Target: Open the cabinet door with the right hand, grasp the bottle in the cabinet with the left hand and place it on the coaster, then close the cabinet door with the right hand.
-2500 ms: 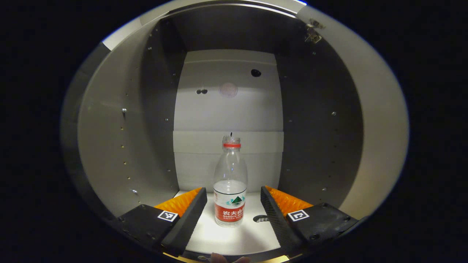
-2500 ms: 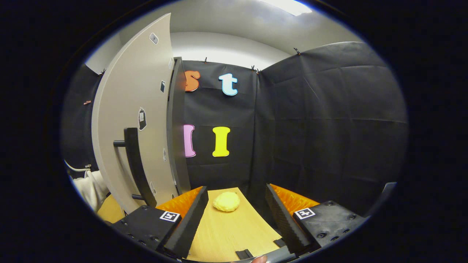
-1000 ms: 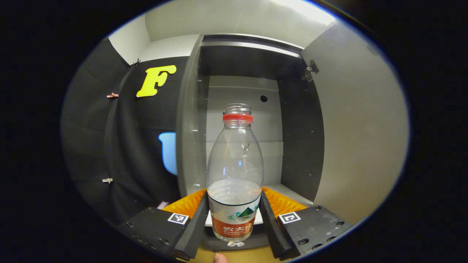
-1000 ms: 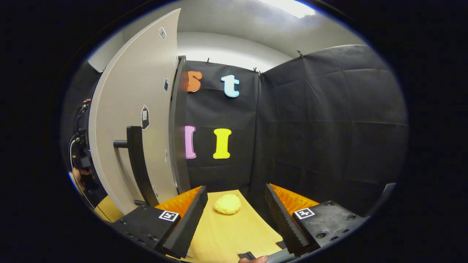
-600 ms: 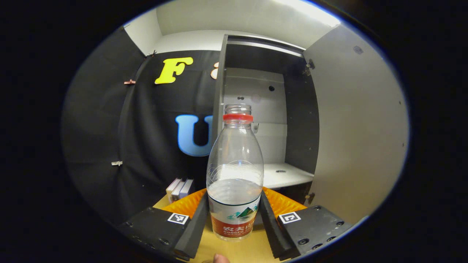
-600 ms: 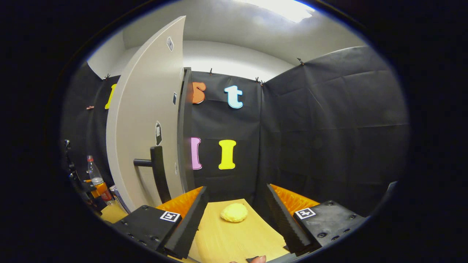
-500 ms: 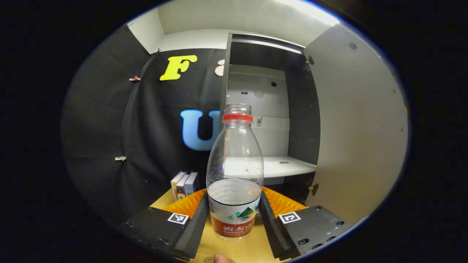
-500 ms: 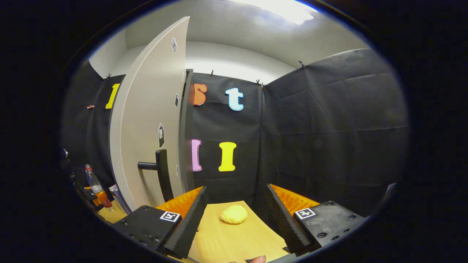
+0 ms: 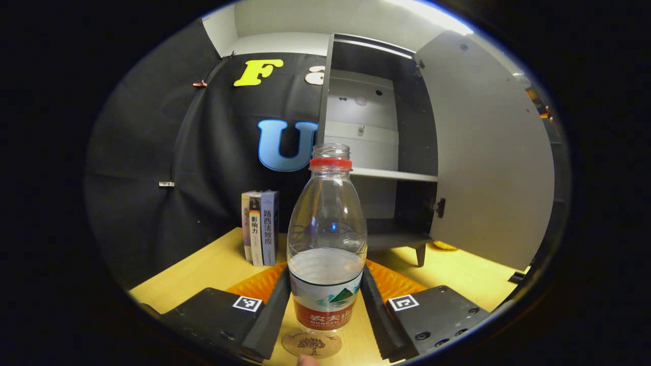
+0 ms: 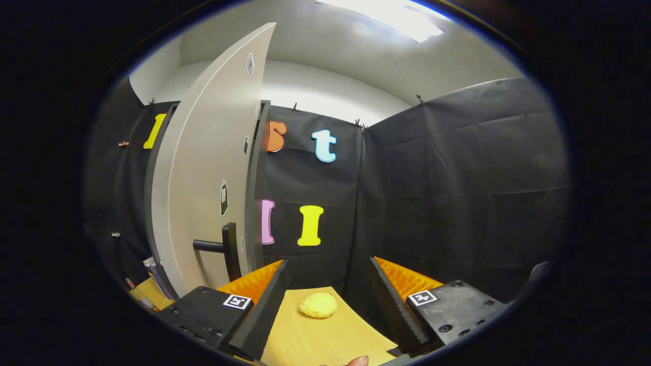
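In the left gripper view, the left gripper [image 9: 325, 300] is clamped on the bottle [image 9: 327, 244], both fingers pressed against its labelled lower part, one on each side. The bottle stands upright, its neck open with a red ring below the rim, and it is roughly a third full of clear water. Its base is directly over the round coaster [image 9: 312, 344] that lies on the wooden worktop [image 9: 203, 269] (whether it already touches the coaster or is just above it cannot be told). Behind the bottle the cabinet [image 9: 379, 152] stands open, its pale shelf bare, and the cabinet door [image 9: 488, 157] is swung out to the right. A few books [image 9: 260, 226] stand upright on the worktop just left of the cabinet. In the right gripper view, the right gripper [image 10: 325, 300] has its fingers spread wide with nothing between them, above the worktop. A small yellow lump [image 10: 318, 305] lies on the wood ahead, apart from both fingers. To the left the cabinet door's outer face shows, with its dark bar handle [image 10: 226, 251] well clear of the gripper.
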`<state>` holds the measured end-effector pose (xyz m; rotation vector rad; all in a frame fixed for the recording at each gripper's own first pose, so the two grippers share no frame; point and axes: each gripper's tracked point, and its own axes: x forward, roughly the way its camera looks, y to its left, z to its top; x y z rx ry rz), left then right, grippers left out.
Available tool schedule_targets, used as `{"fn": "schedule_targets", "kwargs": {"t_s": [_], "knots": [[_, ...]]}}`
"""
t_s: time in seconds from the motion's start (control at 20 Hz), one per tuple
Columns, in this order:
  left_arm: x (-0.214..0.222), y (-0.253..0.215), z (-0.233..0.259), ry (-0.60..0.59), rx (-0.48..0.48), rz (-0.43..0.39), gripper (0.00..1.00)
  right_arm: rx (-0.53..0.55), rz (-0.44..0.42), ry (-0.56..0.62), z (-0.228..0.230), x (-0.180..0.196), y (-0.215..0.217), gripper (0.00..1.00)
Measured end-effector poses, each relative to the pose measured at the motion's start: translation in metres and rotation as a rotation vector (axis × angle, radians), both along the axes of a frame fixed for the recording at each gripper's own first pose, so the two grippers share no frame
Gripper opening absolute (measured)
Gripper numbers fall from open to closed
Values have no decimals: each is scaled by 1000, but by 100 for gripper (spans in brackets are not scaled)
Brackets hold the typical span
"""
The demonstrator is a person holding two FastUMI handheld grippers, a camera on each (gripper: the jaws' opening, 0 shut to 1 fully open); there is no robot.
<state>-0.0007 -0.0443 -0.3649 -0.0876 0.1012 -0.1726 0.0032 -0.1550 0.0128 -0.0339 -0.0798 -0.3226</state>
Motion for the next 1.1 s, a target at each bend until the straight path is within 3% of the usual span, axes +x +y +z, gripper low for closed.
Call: {"fn": "schedule_targets", "kwargs": {"t_s": [0.25,0.8,1.0,1.1], "knots": [[-4,4,-48,21,27,6,76,-31,-15,32,-4,0,-1,96],[-15,4,-81,57,86,-2,81,-35,-15,65,-10,-4,1,96],[-20,4,-79,81,74,-4,95,-30,-2,68,-12,-5,3,96],[-20,8,-77,99,70,12,95,-29,4,69,-14,-6,3,96]]}}
